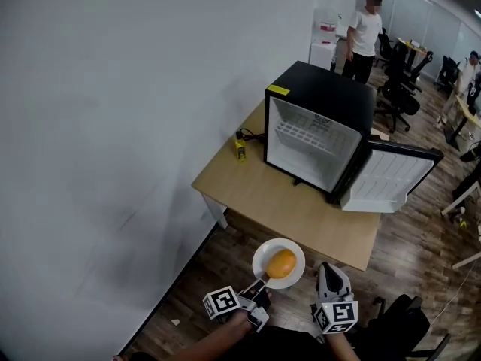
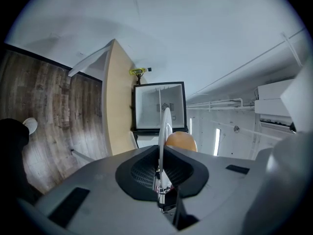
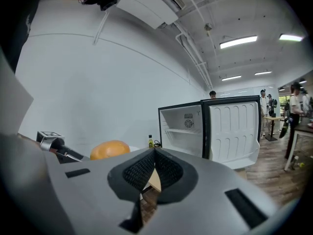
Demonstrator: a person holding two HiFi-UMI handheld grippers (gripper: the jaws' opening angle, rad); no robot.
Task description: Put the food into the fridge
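Left claw [image 1: 258,286] clenched on the rim of the white plate [image 1: 261,256]. I read it as held level so the orange-brown bun [image 1: 282,263] rides flat, well short of the fridge [image 1: 319,126]. Right claw [image 1: 326,271] pinched closed on nothing. Fridge door [image 1: 387,177] stands open. The worktop [image 1: 301,216] edge lies between plate and fridge, and a small bottle [image 1: 240,150] stands beside the fridge.

Plate [image 2: 166,124] shows edge-on only, its lower part sunk behind my left gripper [image 2: 162,155]. Bun [image 3: 110,149] underside masked by my right gripper [image 3: 154,155]. Yellow bottle [image 1: 240,150] on the tabletop [image 1: 301,216]: label too small to read.
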